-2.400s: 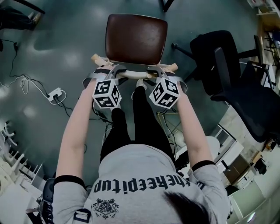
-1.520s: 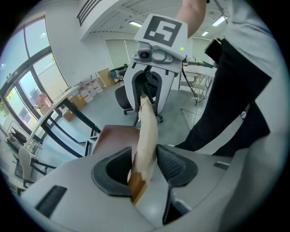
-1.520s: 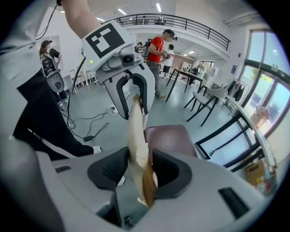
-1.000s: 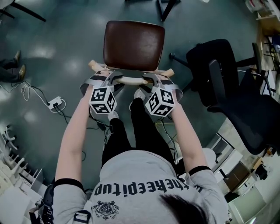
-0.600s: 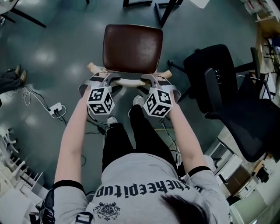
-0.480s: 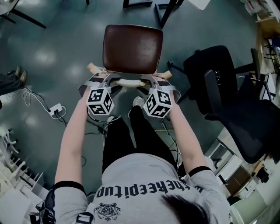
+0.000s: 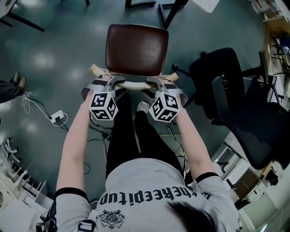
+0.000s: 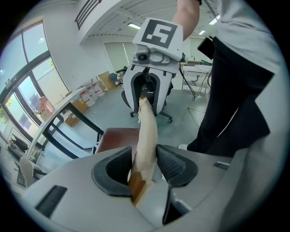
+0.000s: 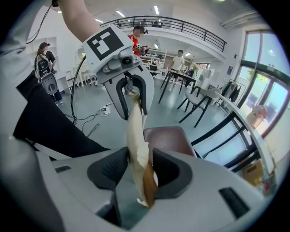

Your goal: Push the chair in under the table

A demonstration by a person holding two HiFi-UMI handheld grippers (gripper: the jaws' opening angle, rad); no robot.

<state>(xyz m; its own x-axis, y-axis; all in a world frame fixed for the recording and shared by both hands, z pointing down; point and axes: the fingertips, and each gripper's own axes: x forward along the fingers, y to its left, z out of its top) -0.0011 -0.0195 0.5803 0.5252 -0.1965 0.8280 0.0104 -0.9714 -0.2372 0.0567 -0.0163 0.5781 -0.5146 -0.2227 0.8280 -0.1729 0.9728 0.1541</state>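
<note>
A chair with a brown seat [image 7: 137,49] stands in front of me, and its pale wooden backrest rail [image 7: 134,84] runs across between my hands. My left gripper [image 7: 113,82] is shut on the rail's left part, and my right gripper [image 7: 154,82] is shut on its right part. In the left gripper view the rail [image 8: 147,131] is clamped between the dark pads [image 8: 176,164] of the left gripper [image 8: 145,157]. The right gripper view shows the right gripper [image 9: 137,166] holding the rail [image 9: 136,145] the same way. Dark table legs [image 7: 166,10] stand just beyond the seat.
Two black office chairs [image 7: 216,72] [image 7: 256,122] stand close on the right. A power strip with cables [image 7: 57,118] lies on the floor at left. My legs and a shoe [image 7: 142,107] are right behind the chair. The table's long top [image 9: 242,118] runs beside the seat.
The chair, both grippers and I have moved forward together. The table legs have come further into view at the top, and the office chairs and power strip have slid back.
</note>
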